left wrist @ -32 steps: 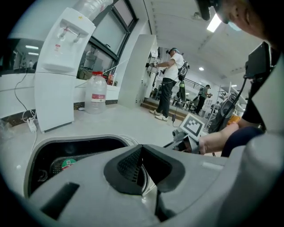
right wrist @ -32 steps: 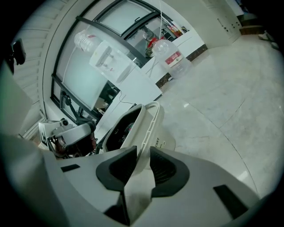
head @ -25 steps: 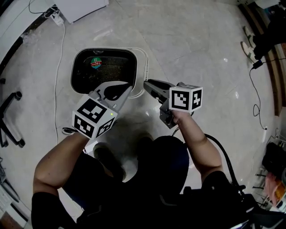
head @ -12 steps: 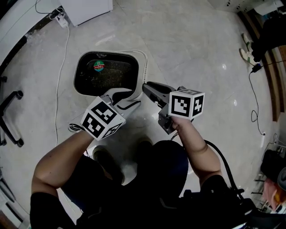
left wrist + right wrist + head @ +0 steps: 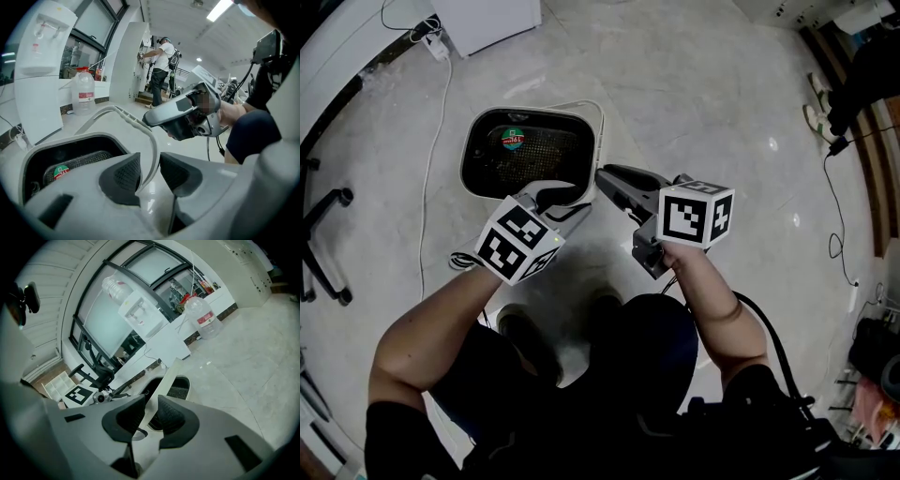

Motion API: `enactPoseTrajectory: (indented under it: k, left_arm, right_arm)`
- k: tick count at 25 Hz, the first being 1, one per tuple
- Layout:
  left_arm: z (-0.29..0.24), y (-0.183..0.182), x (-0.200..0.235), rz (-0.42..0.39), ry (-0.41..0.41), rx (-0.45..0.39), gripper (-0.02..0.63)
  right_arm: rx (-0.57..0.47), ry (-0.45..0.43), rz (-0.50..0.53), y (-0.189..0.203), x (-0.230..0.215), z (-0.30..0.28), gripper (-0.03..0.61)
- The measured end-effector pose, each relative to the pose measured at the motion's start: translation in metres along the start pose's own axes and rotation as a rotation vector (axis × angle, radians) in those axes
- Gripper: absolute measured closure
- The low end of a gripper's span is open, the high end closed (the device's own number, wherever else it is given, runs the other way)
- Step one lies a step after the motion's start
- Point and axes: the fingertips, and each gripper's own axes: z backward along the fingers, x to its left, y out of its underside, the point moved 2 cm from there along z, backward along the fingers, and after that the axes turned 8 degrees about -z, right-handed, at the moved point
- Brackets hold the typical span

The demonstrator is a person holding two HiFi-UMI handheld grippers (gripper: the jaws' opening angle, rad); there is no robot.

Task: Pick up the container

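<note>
Left gripper (image 5: pixel 150 171): pads were together 1 s ago. Now released and wide, and just easing back inward. The handle (image 5: pixel 153 140) runs between the pads, unpinched.
Right gripper (image 5: pixel 150 418): clenched on the white handle strip, as 1 s ago. Jaws have just tightened a little.
Container (image 5: pixel 483 164): white bin with a dark mesh interior, on the marble floor (image 5: pixel 722 112) just ahead of the 2 grippers. No visible shift since 1 s ago.
Hidden: the left gripper covers the container's near right corner in the head view. Whether the base has left the floor cannot be told. Sticker (image 5: pixel 514 141) print is too small to read.
</note>
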Motion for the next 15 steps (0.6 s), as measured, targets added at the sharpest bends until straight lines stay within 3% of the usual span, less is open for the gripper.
enactPoseTrajectory:
  k: [3,4,15]
  left_arm:
    - [0.004,-0.006,-0.001,-0.008,-0.014,-0.008,0.482]
    - [0.005,-0.008,-0.001,-0.014,-0.024,-0.01,0.482]
    - [0.04,-0.027,0.024,-0.019,-0.127,-0.076,0.482]
  right_arm:
    - [-0.001,-0.013,0.024,-0.005,0.01,0.0,0.503]
    - [-0.004,-0.013,0.037,-0.007,0.013,-0.001,0.537]
    - [0.01,-0.114,0.13,-0.025,0.063,-0.026,0.546]
